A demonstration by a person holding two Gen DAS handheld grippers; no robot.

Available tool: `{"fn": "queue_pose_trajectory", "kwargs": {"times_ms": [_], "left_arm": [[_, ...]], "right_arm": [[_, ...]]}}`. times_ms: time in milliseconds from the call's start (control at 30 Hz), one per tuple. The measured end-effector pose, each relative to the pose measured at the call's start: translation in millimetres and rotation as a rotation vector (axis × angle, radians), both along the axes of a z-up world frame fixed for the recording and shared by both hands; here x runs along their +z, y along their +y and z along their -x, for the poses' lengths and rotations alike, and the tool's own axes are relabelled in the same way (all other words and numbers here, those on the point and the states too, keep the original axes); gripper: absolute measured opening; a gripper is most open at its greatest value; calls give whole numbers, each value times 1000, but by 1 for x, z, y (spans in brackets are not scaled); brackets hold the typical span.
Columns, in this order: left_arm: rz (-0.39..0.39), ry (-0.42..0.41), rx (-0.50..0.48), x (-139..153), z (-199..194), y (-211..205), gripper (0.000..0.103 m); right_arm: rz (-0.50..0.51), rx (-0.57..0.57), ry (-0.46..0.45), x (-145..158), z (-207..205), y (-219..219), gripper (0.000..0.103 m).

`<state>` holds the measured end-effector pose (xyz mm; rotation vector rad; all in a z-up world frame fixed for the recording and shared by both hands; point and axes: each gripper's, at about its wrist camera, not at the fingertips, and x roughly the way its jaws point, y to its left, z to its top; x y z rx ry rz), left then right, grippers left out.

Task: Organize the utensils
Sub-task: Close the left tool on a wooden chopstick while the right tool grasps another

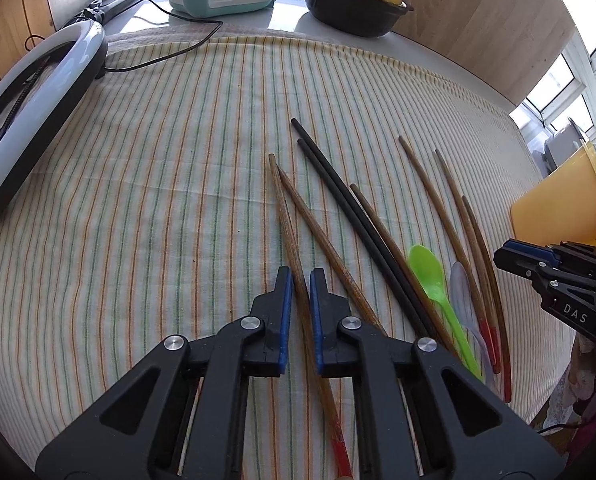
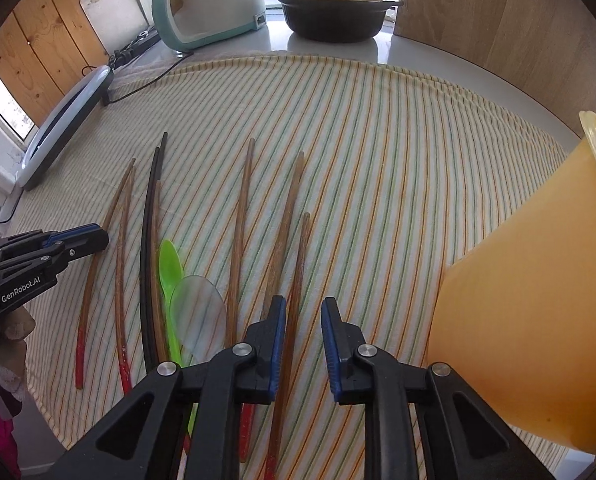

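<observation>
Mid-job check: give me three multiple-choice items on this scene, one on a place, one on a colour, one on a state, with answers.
1. Where is the orange container?
A. right of the utensils
B. left of them
C. on the pot

2. What colour is the opaque plastic spoon?
A. red
B. green
C. blue

3. The left tool is:
A. gaping over bare cloth
B. straddling a wooden chopstick
C. holding a spoon

Answers: A, it stands at the cloth's right edge; B, bright green beside the black chopsticks; B, the stick runs between its fingers.
</observation>
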<state>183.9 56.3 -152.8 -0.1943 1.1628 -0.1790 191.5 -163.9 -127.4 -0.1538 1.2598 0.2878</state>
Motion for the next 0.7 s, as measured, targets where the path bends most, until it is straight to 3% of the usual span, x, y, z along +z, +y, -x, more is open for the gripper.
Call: {"fn": "queue_pose_trajectory", "kwargs": {"times_ms": [567,633,700], "left_arm": [[-4,-15,-16,-2,-7,-1,6],[3,-16,-10,-2,-5,1,6],[6,-18,0,1,-4,3,5]], "right_arm": [[-25,-38,65,-17,-20,0,11],[-14,-32,58,-17,-19,2,4],[-49,-42,64,-15,-18,-1,3]]}}
